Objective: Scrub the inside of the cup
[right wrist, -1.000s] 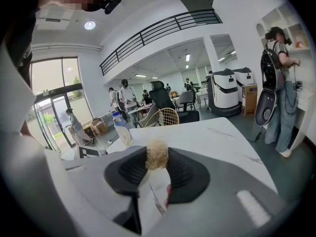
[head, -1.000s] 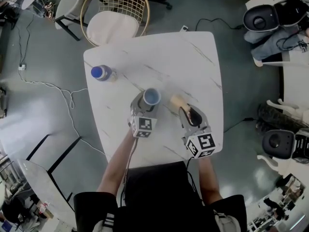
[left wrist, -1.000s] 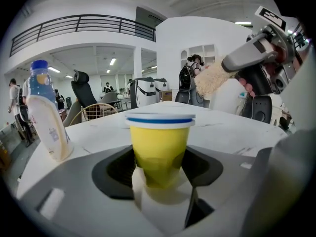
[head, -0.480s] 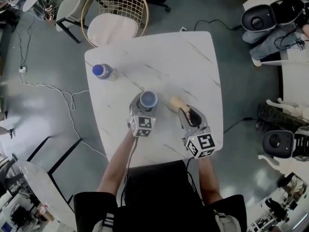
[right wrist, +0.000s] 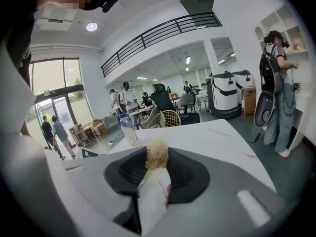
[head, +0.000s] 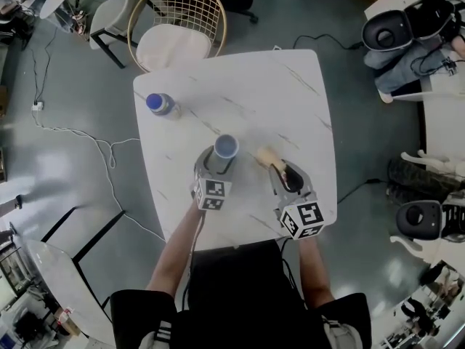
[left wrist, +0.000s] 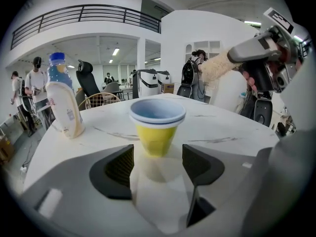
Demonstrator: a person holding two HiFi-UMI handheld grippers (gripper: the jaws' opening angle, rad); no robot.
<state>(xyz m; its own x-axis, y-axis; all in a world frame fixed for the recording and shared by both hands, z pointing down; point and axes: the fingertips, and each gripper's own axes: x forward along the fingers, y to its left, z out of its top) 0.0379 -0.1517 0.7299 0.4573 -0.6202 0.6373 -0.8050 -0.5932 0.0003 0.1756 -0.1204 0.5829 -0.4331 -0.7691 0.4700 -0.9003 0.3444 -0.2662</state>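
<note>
Cup (head: 226,147) — bottle (head: 160,105) well apart

Head view looks steeply down; both gripper views skim the table (head: 247,93).

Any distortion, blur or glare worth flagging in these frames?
Head view: heavy barrel warp bows the table edges; light soft and even. Left gripper view: fisheye with black corners, cup sharp. Right gripper view: same fisheye, brush tip sharp, mosaic patch at top left.

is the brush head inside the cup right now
No, the brush clamped in the right gripper is in the air off to one side of the cup, whose opening is empty.
</note>
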